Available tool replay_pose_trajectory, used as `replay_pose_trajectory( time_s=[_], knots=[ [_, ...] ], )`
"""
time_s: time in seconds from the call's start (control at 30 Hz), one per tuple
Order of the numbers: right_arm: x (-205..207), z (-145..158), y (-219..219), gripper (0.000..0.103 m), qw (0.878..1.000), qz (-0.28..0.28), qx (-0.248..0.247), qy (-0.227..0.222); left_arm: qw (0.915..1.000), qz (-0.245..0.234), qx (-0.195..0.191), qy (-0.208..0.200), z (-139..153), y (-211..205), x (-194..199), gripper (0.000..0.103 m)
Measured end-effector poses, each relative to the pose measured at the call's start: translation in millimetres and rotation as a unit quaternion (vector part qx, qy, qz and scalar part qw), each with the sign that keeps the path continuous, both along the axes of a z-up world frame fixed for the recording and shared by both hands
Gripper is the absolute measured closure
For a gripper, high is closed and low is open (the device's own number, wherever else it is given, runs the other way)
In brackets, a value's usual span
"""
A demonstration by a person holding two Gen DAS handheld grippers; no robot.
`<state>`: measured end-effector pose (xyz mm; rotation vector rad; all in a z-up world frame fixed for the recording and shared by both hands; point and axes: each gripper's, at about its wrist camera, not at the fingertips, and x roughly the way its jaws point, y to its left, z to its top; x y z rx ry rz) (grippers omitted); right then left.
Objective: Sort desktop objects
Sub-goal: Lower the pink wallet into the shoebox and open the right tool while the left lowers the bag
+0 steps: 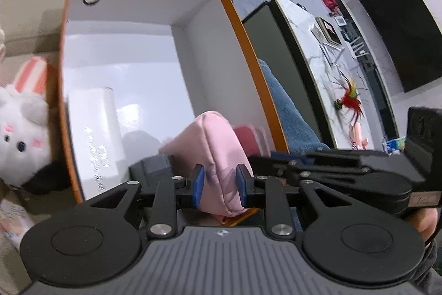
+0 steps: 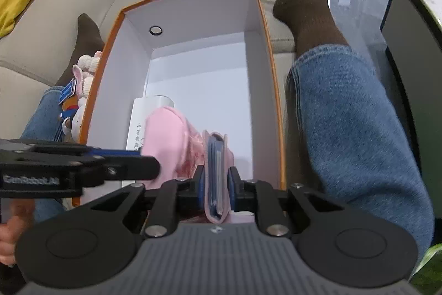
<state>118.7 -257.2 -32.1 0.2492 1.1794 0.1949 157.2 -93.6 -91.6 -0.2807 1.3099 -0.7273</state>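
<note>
An orange-edged box with a white inside (image 1: 132,26) (image 2: 193,18) lies on a sofa between the person's legs. A white tube (image 1: 94,129) (image 2: 143,112) lies in it. My left gripper (image 1: 219,188) is shut on a soft pink pouch (image 1: 215,145) at the box's near end; the pouch also shows in the right wrist view (image 2: 168,140). My right gripper (image 2: 216,185) is shut on a pink card wallet with blue cards inside (image 2: 216,170), held upright beside the pouch. The other gripper's body crosses each view (image 1: 345,173) (image 2: 69,167).
A white plush rabbit (image 1: 19,134) lies left of the box, with small plush toys (image 2: 83,79) beside it. The person's jeans leg (image 2: 353,129) and socked foot (image 2: 306,10) lie right of the box. A marble table (image 1: 317,46) with a red feather toy (image 1: 348,98) stands farther right.
</note>
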Motion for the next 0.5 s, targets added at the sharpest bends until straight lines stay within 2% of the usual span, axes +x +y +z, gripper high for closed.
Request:
replay_pose_trajectory(
  time_s=[0.13,0.33,0.5],
  knots=[
    [1,9,-2,0.086,1.000,0.003,-0.008,-0.007,0.9999,-0.003,0.001,0.010,-8,-3,-1,0.076],
    [3,-2,1,0.086,1.000,0.004,-0.018,0.016,0.9999,-0.012,0.008,-0.001,-9,-7,-6,0.076],
    [1,-4,2,0.086,1.000,-0.003,-0.023,0.014,0.9999,-0.011,-0.011,0.001,-10,-7,-6,0.079]
  ],
)
